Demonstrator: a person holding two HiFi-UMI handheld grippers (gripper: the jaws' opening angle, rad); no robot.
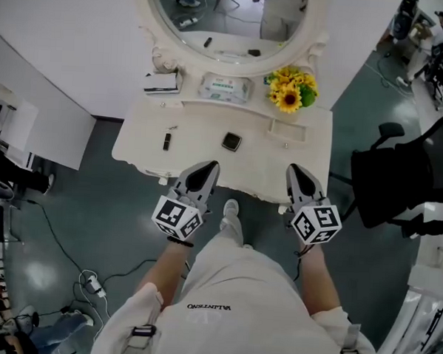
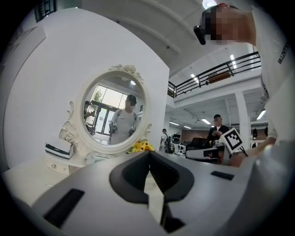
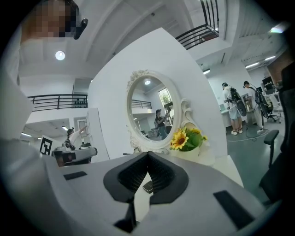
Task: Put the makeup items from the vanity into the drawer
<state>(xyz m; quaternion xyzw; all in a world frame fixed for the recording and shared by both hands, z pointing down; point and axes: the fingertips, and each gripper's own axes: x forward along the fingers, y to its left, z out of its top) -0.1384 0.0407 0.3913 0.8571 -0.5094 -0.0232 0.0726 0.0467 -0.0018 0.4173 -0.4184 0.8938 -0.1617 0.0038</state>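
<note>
On the white vanity top (image 1: 201, 145) lie a small black stick-shaped makeup item (image 1: 166, 141) at the left and a square dark compact (image 1: 231, 141) in the middle. Both my grippers hover at the vanity's front edge, short of these items. The left gripper (image 1: 209, 167) points toward the space between them and is shut with nothing in it (image 2: 148, 154). The right gripper (image 1: 294, 170) is to the compact's right, also shut and empty (image 3: 148, 155). Below its closed tips I glimpse the compact (image 3: 148, 186). No open drawer shows.
An oval mirror (image 1: 230, 21) rises at the vanity's back, with a small box (image 1: 161, 83), a tissue pack (image 1: 226, 88) and sunflowers (image 1: 290, 91) in front of it. A black office chair (image 1: 399, 182) stands to the right. Cables (image 1: 90, 280) lie on the floor at the left.
</note>
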